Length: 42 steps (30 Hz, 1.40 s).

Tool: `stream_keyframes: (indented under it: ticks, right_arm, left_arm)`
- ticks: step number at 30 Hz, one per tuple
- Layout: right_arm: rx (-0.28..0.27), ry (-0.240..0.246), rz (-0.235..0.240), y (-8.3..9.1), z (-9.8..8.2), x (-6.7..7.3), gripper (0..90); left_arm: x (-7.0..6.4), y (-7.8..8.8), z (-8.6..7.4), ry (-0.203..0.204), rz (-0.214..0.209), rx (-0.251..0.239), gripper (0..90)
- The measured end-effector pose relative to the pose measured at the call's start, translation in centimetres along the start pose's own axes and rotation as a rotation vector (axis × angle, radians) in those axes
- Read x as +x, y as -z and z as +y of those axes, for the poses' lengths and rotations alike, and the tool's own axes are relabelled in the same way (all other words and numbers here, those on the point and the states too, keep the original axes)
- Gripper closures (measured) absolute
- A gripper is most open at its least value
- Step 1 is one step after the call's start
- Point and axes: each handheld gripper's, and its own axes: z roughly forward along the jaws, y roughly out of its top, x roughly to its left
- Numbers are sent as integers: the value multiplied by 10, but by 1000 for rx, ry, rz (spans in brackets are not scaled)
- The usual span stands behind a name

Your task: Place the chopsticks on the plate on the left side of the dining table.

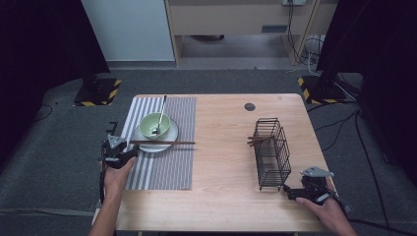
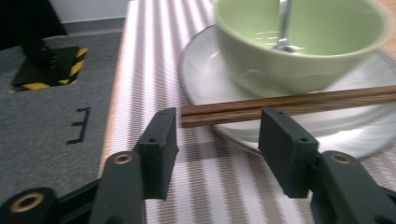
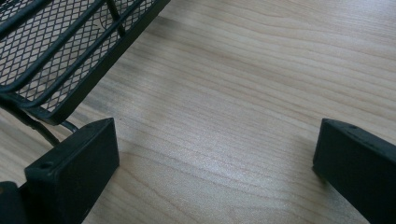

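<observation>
A pair of brown chopsticks [image 1: 162, 143] lies across the front rim of a white plate [image 1: 173, 132]. On the plate stands a green bowl [image 1: 154, 126] with a metal spoon [image 1: 161, 113] in it. My left gripper [image 1: 132, 146] sits at the chopsticks' left end. In the left gripper view its jaws [image 2: 219, 135] stand apart on either side of the chopsticks [image 2: 289, 101], not pressing them, just in front of the plate [image 2: 201, 70] and bowl [image 2: 289, 60]. My right gripper [image 1: 287, 191] rests open on the table by the black wire basket [image 1: 271, 152], with bare wood [image 3: 261, 70] between its jaws [image 3: 217, 140].
A grey striped placemat [image 1: 167, 167] lies under the plate on the table's left half. More brown sticks [image 1: 258, 140] poke out of the basket's left side. The basket's mesh corner [image 3: 60, 60] sits close to my right gripper's left jaw. A round grommet [image 1: 250, 106] marks the far table.
</observation>
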Motion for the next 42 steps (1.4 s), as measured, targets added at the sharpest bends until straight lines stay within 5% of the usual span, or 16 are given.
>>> stream_keyframes:
  ticks: [8,22,42]
  right_arm:
    - [0,-3,-2,0,0,0,4]
    - [0,-5,-4,0,0,0,4]
    - [0,-6,-5,0,0,1,4]
  left_arm:
    - [-20,15,-5,-35,-103,-16,339]
    - [-60,12,0,-89,-230,-2,231]
    - [-106,0,9,-123,-342,15,179]
